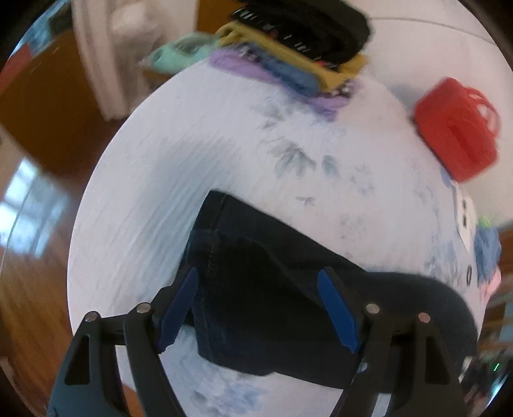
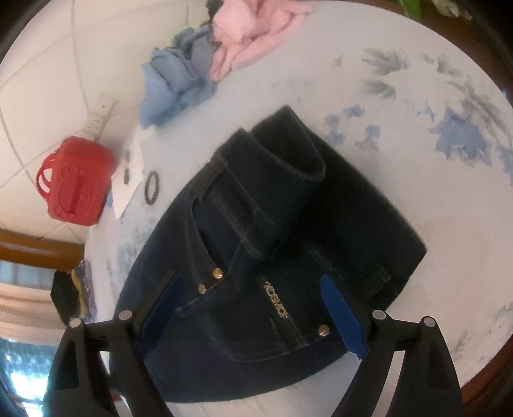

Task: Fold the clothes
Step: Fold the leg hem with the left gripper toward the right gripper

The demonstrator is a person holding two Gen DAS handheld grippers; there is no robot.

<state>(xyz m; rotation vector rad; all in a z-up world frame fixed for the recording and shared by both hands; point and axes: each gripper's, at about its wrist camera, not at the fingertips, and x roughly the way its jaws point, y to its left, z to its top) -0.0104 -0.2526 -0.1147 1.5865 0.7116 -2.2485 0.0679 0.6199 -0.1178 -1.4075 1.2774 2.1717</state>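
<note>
In the left wrist view, wooden floor (image 1: 41, 134) shows at the far left, beyond the edge of the round table (image 1: 134, 192) with its white, blue-flowered cloth. The left gripper (image 1: 256, 308) hangs over the table with its 2 blue-padded fingers (image 1: 179, 308) spread wide and nothing between them; the folded dark jeans (image 1: 256, 288) lie flat on the cloth directly below and ahead of the gap, the left finger over their stitched edge. Further back sits a stack of folded clothes (image 1: 298, 48), black on top over yellow, blue and purple layers. At the right edge stands a red basket (image 1: 455, 128).

In the right wrist view the red basket (image 2: 75, 184) is at the left, a dark ring (image 2: 152, 188) just beside it on the cloth. Crumpled blue fabric (image 2: 173, 89) and pink fabric (image 2: 250, 29) lie at the far rim. The jeans (image 2: 272, 243) fill the middle, folded over, rivets and a gold label facing up. The right gripper (image 2: 253, 314) is also wide open, holding nothing, its fingers (image 2: 343, 317) straddling the waistband end of the jeans; whether they touch the denim cannot be told.
</note>
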